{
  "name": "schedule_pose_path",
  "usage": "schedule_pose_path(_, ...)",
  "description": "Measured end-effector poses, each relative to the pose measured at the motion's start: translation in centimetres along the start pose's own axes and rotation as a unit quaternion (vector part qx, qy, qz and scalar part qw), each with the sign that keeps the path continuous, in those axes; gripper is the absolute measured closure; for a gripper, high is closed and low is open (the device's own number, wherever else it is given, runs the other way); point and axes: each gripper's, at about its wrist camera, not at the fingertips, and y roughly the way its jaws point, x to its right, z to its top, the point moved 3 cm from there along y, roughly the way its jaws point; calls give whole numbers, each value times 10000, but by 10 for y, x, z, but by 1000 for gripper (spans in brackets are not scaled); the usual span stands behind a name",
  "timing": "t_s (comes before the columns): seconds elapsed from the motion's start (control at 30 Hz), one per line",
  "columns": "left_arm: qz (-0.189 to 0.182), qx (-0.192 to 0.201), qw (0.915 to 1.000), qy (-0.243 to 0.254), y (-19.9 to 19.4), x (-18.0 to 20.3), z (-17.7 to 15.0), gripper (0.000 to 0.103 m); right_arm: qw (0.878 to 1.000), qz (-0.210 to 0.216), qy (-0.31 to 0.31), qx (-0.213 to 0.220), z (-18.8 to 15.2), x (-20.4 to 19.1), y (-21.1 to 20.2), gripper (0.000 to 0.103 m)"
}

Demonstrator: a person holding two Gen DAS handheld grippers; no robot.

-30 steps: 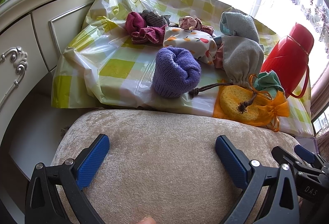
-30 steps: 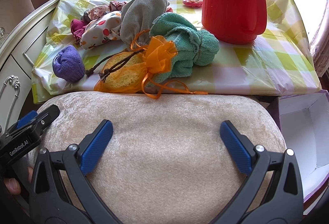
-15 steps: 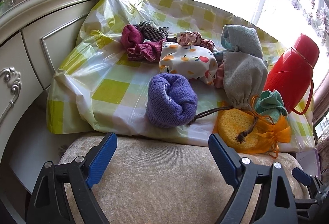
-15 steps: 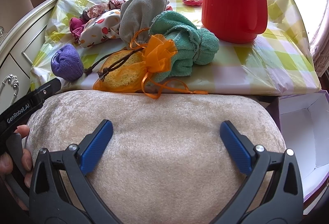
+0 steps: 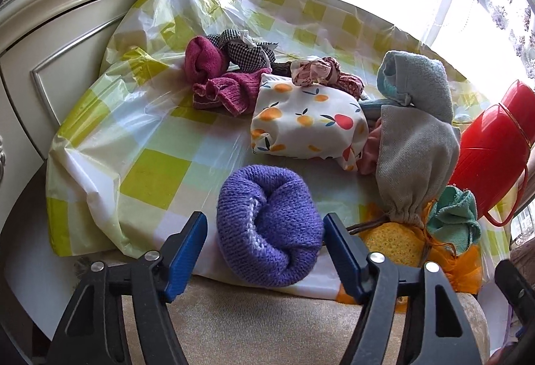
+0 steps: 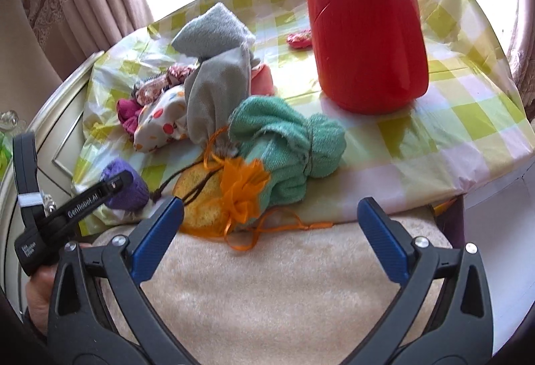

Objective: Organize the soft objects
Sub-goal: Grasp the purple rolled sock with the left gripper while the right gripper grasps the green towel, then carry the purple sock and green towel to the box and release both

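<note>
The left gripper (image 5: 264, 234) has just been closing its two blue fingers (image 5: 187, 251) around the one purple knitted roll (image 5: 267, 227), which sits between them at the near edge of the worktop (image 5: 150, 171). The right finger's pad meets the roll's side; a thin gap shows at the left pad, so the roll is bracketed, not pinched.

Beyond the fingertips lie one fruit-print pouch (image 5: 307, 127), one dark pink knit bundle (image 5: 217, 80), one black-and-white checked scrunchie (image 5: 244, 47) and one floral scrunchie (image 5: 314, 70). To the right of the fingers stand one grey drawstring bag (image 5: 414, 161) with a pale blue cloth (image 5: 418, 77) behind it, one yellow sponge (image 5: 391, 241) in an orange mesh bag, one green towel roll (image 5: 454, 217) and one red flask (image 5: 495, 147).

The right gripper (image 6: 271, 231) has its fingers spread wide with nothing between them, over a beige cushion (image 6: 267, 281). Just past its left fingertip is the orange mesh bag (image 6: 240, 191), its ribbon trailing over the worktop edge. At its left, the other tool's arm reads "GenRobot.AI" (image 6: 83, 207); a hand (image 6: 36, 294) grips it.

Left of the purple roll the checked cover is bare. The worktop's front right part, ahead of the right finger, is also open.
</note>
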Motion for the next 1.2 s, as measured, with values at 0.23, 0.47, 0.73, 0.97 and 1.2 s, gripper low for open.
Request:
schedule_pose_path(0.23,29,18,10000,74,3,2,-3,42,9985,-117,542,-24,35,15,38,0)
schedule_pose_path(0.47,62,80,9999,127,1,3,-5,43,9964,-188,786,-246,40,18,71,0)
schedule_pose_path(0.73,193,193,9994,219,-4,7,-7,46,9934,-108,1018,-508,31,33,84,30)
schedule_pose_path(0.97,507,686,9953,468,-32,19,-8,47,9909,166,1330,-153,24,49,63,32)
schedule_pose_path(1.2,567,1085,9890,835,-62,49,-14,47,9879,209,1520,230,19,67,34,32)
